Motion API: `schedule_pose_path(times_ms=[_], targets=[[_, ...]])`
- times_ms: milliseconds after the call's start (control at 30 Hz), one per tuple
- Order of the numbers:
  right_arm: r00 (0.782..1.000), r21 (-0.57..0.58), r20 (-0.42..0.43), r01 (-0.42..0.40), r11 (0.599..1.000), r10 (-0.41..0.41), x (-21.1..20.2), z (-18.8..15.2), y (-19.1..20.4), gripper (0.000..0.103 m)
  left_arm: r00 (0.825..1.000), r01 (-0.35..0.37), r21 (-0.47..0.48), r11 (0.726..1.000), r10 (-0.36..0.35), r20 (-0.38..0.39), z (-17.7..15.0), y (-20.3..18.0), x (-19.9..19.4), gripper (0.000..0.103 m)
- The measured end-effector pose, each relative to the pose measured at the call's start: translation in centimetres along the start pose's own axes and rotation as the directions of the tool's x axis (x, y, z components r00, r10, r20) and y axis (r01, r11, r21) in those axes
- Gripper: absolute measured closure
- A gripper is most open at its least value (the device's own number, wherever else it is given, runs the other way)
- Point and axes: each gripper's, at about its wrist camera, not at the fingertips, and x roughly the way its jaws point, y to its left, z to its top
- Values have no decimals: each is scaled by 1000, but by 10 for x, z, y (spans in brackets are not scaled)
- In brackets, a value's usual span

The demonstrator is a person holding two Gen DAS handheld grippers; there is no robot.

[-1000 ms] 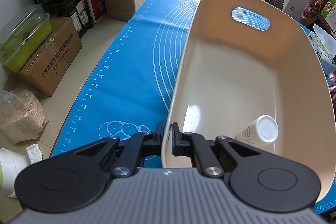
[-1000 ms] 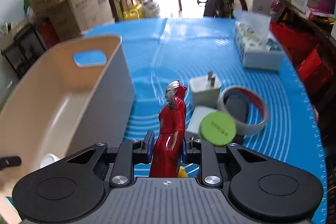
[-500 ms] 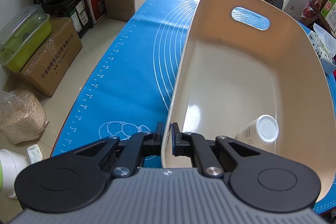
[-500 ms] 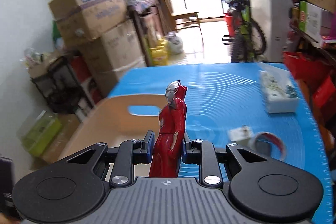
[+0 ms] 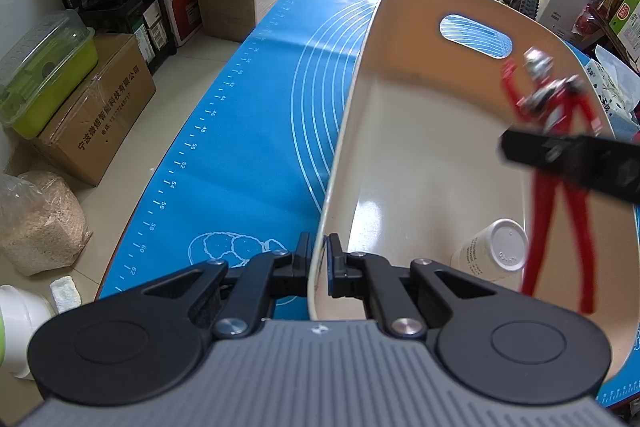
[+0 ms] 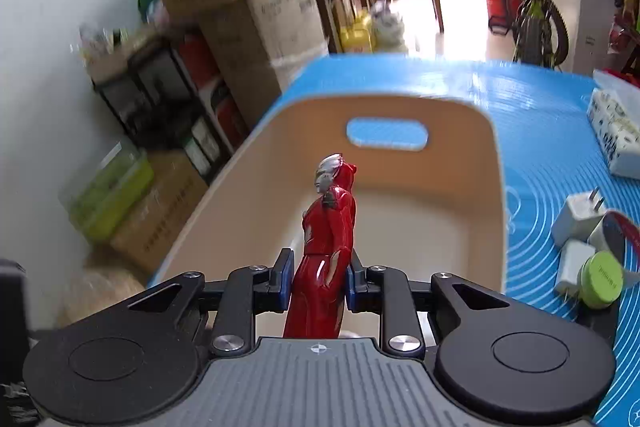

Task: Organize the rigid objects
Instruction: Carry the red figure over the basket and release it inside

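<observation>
Our left claw (image 5: pixel 319 263) is clamped on the near rim of the cream bin (image 5: pixel 420 163), which fills the centre of the frame on the blue-matted bench (image 5: pixel 256 131). Our right claw (image 6: pixel 319 281) grips a red toy figure (image 6: pixel 326 247) at the waist, above the bin's open mouth. One white bottle (image 5: pixel 490 251) already lies inside. Two white chargers (image 6: pixel 576 215), a tape roll (image 6: pixel 614 237) and a green-lidded jar (image 6: pixel 600 279) wait at lower right, so we judge most sorting remains.
</observation>
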Motion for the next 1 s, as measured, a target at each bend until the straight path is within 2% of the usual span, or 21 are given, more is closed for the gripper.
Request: schedule_pose_path(times_ms=[233, 400, 500, 533, 567, 600, 833, 900, 1000], targets=[[993, -47, -116, 29, 998, -34, 30, -6, 13, 69, 1000, 0, 0, 1000, 0, 0, 0, 0, 0, 94], [987, -56, -153, 44, 997, -52, 37, -11, 13, 69, 1000, 0, 0, 1000, 0, 0, 0, 0, 0, 94], [986, -46, -162, 40, 998, -47, 36, -13, 8, 56, 1000, 0, -1, 1000, 0, -1, 0, 0, 0, 94], [986, -34, -166, 29, 999, -34, 35, -12, 6, 46, 1000, 0, -2, 1000, 0, -1, 0, 0, 0, 94], [986, -18, -163, 18, 1000, -21, 32, -12, 3, 37, 1000, 1, -3, 1000, -1, -1, 0, 0, 0, 94], [988, -3, -155, 12, 1000, -12, 29, -11, -1, 35, 1000, 1, -3, 1000, -1, -1, 0, 0, 0, 94], [995, 18, -89, -39, 999, 41, 0, 0, -15, 32, 1000, 1, -5, 1000, -1, -2, 1, 1, 0, 94], [999, -5, -49, -14, 1000, 14, -12, 3, -16, 24, 1000, 2, -5, 1000, -2, -1, 1, 1, 0, 94], [1000, -25, 0, 7, 1000, -7, -29, 9, -24, 22, 1000, 2, -4, 1000, -2, -1, 1, 1, 0, 94]])
